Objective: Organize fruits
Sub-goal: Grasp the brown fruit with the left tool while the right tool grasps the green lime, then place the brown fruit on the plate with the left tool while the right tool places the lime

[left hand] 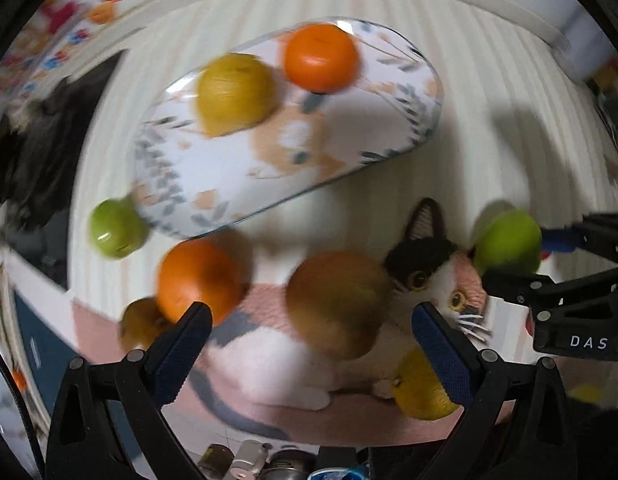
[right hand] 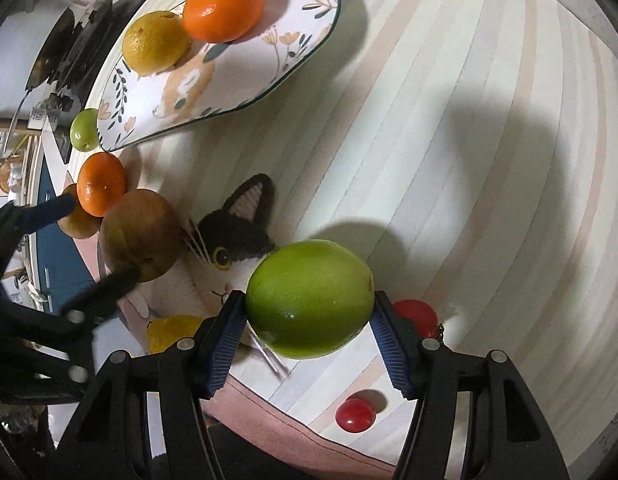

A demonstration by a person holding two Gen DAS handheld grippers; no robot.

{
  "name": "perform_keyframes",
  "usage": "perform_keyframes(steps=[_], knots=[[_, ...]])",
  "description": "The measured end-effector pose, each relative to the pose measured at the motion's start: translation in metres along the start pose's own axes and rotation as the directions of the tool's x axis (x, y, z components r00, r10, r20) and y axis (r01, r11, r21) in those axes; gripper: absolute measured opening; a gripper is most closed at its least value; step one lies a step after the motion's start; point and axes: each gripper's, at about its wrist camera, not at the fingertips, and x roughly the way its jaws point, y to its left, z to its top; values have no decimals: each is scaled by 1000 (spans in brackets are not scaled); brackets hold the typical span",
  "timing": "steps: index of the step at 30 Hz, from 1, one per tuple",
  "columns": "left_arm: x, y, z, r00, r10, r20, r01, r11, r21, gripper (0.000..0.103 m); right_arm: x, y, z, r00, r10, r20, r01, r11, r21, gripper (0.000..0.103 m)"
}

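Now, far left in the right wrist view, the left hand-held gripper [right hand: 91, 242] hangs wide open around a brownish pear [right hand: 143, 236], pads not touching it. Behind, a plate [right hand: 301, 36] carries a lemon [right hand: 157, 40] and an orange [right hand: 224, 7]. Further right, the right hand-held gripper [right hand: 309, 320] clamps a green lime [right hand: 311, 299] over the striped tabletop [right hand: 489, 160].
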Motion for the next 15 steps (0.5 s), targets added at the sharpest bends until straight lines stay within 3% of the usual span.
perform_keyframes(steps=[2, 4, 6, 7, 15], knots=[[11, -3, 3, 999, -35, -21, 35, 999, 15, 101, 0, 0, 1, 1000, 1, 2, -1, 1000, 5, 65], [19, -1, 6, 997, -70, -36, 70, 998, 6, 92, 1, 0, 1, 1000, 5, 2, -5, 1000, 11, 65], [27, 2, 7, 994, -98, -49, 97, 995, -16, 71, 0, 0, 0, 1000, 8, 1, -8, 1000, 15, 65], [30, 5, 7, 995, -86, -46, 85, 996, -27, 69, 0, 0, 0, 1000, 8, 0, -8, 1000, 16, 65], [28, 16, 4, 994, -106, -11, 104, 990, -97, 68, -3, -1, 2, 1000, -11, 5, 11, 1000, 9, 65]])
